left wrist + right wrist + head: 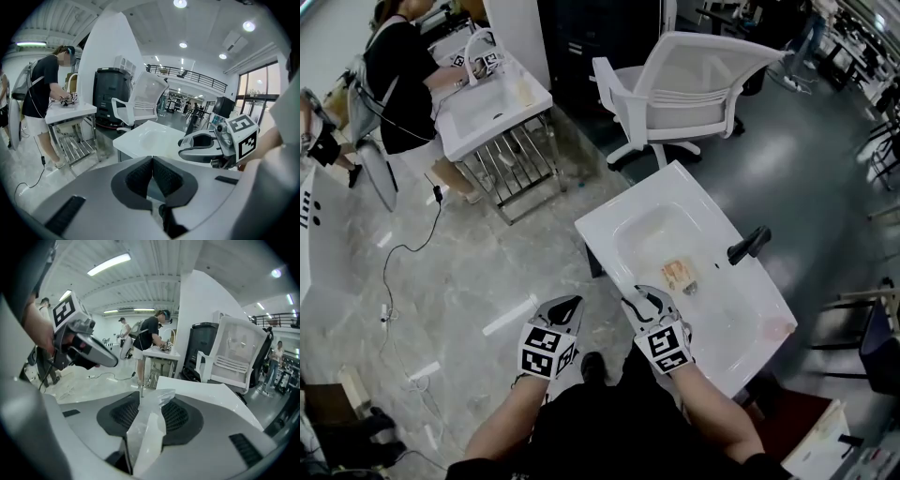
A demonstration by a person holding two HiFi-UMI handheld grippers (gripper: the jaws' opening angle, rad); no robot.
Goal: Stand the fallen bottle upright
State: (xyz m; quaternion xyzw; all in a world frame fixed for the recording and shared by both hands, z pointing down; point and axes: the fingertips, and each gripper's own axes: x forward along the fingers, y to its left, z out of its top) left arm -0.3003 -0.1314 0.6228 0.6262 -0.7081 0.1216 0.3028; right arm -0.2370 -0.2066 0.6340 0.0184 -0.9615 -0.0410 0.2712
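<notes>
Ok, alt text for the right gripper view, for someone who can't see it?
The right gripper pinches a clear plastic item between its jaws, with a white sink just beyond. The left gripper hovers at upper left; a white chair stands behind.

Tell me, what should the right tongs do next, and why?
Probably ease forward over the sink: the right tongs are clamped on a clear plastic thing at the sink's near edge, while the left tongs are shut and empty.

Bottle [146,437]: clear crinkled plastic (contents unclear)
Pose: leaning tilted, lower centre
Hold: sitting pinched in right gripper [151,405]
</notes>
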